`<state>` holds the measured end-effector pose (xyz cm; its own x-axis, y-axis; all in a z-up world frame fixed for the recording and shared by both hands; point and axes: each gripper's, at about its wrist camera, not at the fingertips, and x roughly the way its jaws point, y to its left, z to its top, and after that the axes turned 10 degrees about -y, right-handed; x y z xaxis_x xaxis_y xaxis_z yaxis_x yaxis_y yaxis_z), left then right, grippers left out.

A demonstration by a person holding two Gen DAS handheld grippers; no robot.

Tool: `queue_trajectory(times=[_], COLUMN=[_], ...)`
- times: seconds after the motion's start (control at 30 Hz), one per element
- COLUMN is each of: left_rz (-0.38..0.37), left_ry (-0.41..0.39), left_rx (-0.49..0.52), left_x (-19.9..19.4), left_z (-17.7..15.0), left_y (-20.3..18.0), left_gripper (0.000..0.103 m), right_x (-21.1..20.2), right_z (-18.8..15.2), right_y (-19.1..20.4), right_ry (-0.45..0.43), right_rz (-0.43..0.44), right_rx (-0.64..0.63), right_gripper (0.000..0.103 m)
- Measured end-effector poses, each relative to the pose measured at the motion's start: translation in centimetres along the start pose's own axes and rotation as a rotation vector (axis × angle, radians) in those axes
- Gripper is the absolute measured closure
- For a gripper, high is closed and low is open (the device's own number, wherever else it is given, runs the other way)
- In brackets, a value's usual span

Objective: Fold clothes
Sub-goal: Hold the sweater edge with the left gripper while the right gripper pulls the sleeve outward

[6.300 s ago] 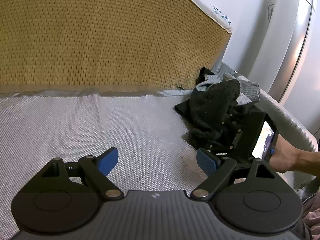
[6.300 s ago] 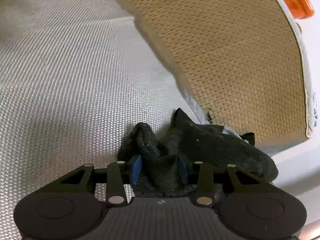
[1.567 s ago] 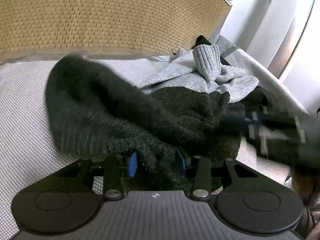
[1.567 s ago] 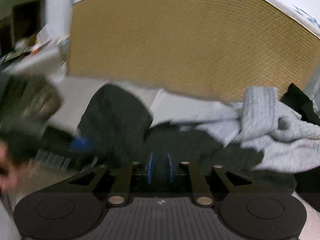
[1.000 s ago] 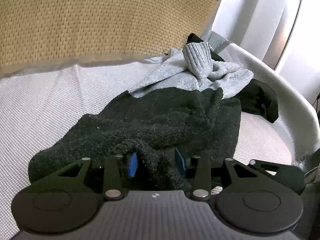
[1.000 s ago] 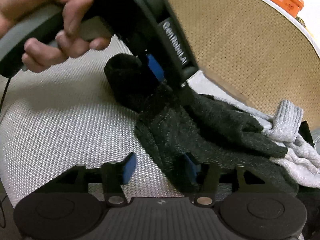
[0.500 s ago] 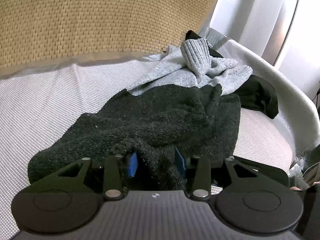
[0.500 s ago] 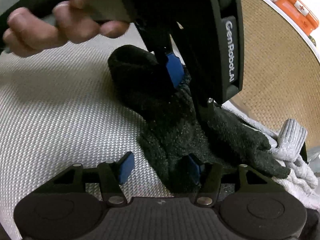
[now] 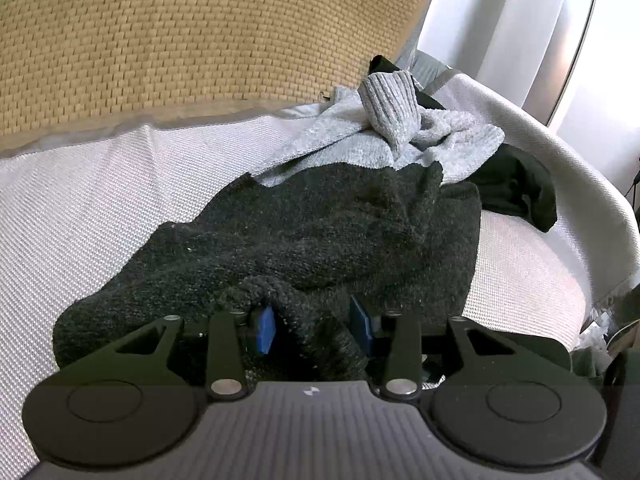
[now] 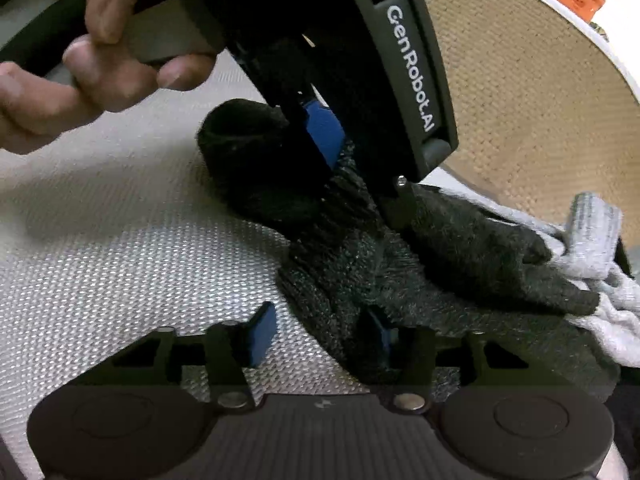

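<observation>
A dark charcoal sweater point(image 9: 320, 236) lies spread on a white woven bed point(image 9: 80, 216), reaching from the near edge toward the far right corner. The left tool point(image 9: 312, 324) pinches a bunched fold of the sweater between its 2 blue pads point(image 9: 265, 329) at the near edge. In the right wrist view the same tool comes down from above, a hand point(image 10: 92, 64) gripping its handle, its blue pad pressed into the rolled dark end of the sweater point(image 10: 360, 248). The right tool point(image 10: 318, 332) has its fingers spread; the sweater's edge lies against the right pad, while the left pad point(image 10: 262, 332) stands clear over bare bed. A light grey knit garment point(image 9: 392, 128) is heaped touching the far end of the sweater, and a black garment point(image 9: 516, 188) lies beside it at the right edge. A tan woven headboard point(image 9: 180, 40) rises behind the bed.
</observation>
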<state>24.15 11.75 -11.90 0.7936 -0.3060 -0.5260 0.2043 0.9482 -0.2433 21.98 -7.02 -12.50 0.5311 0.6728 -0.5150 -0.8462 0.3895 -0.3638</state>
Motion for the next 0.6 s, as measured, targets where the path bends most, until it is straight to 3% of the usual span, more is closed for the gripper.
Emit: queue_trajectory(times=[0.07,0.17,0.43,0.6], left_rz=[0.000,-0.001,-0.016,-0.017], left_ry=[0.001,-0.005,-0.029,-0.049], left_rx=[0.003,-0.003,-0.030,-0.044], left_x=[-0.1,-0.2,-0.3,-0.7], left_z=[0.0,0.1,0.4,0.7], left_y=[0.1,0.2,0.4,0.7], left_gripper=[0.061,0.060,0.059,0.059], right_x=[-0.2,-0.8,-3.7,-2.9], right_z=[0.0,0.0,1.6,2.1], right_y=[-0.2,-0.8,-3.9,-5.1], right_ry=[0.009,0.017,-0.052,-0.060], right_rz=[-0.003,-0.015,-0.105,-0.153], right_rx=[-0.006,-0.013,-0.010,-0.027], right_gripper=[0.074,0.083,0.086,0.094])
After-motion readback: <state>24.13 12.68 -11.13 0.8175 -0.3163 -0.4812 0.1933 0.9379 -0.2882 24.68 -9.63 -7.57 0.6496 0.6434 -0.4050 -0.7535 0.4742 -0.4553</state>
